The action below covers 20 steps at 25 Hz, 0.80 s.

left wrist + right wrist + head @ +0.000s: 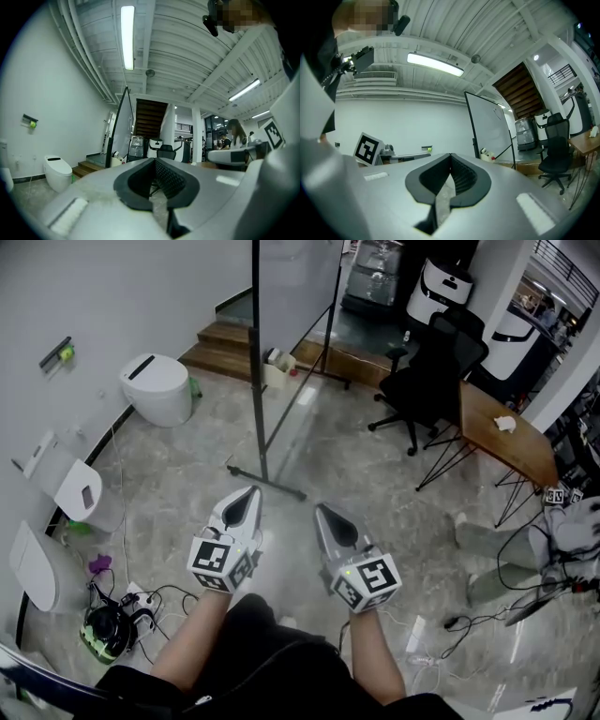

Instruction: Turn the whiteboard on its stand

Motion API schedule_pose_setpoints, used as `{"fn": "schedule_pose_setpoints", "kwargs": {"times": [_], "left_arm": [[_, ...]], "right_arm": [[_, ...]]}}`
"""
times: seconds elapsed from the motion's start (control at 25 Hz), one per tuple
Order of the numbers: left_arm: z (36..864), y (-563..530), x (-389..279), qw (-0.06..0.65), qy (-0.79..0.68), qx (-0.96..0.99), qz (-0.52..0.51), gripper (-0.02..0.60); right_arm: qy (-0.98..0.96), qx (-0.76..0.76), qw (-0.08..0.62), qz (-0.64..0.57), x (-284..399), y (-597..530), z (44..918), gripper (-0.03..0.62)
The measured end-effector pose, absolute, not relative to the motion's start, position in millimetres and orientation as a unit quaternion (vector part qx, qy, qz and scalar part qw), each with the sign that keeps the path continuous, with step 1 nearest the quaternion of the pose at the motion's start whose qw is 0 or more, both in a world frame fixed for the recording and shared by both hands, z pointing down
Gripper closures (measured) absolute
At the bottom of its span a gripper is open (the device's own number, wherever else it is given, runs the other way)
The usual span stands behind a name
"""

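The whiteboard (292, 282) stands upright on its stand (265, 480), well ahead of both sets of jaws and apart from them, its panel edge-on to the person. Nothing touches it, so the turn looks not yet begun; I judge the whole task is left: reach the frame, take hold and swing it round. The left gripper (250, 493) has its jaws pressed together on nothing, and the right gripper (324, 511) is likewise closed and empty. An office chair (427, 381) sits beyond, to the right of the jaws.
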<state>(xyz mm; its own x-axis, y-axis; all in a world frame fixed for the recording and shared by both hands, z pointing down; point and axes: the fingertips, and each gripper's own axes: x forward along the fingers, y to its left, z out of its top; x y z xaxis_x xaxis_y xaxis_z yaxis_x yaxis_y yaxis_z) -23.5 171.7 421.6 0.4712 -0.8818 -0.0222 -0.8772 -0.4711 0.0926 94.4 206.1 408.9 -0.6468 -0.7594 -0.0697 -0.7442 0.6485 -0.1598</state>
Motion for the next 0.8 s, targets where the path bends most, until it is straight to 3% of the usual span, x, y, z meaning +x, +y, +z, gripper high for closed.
{"fn": "schedule_pose_setpoints", "kwargs": {"times": [0.8], "left_arm": [[429,63,-47,0.042,-0.513,0.857,-0.028,0.580]], "right_arm": [[0.903,-0.423,0.050,-0.060,78,102,413,0.586]]}}
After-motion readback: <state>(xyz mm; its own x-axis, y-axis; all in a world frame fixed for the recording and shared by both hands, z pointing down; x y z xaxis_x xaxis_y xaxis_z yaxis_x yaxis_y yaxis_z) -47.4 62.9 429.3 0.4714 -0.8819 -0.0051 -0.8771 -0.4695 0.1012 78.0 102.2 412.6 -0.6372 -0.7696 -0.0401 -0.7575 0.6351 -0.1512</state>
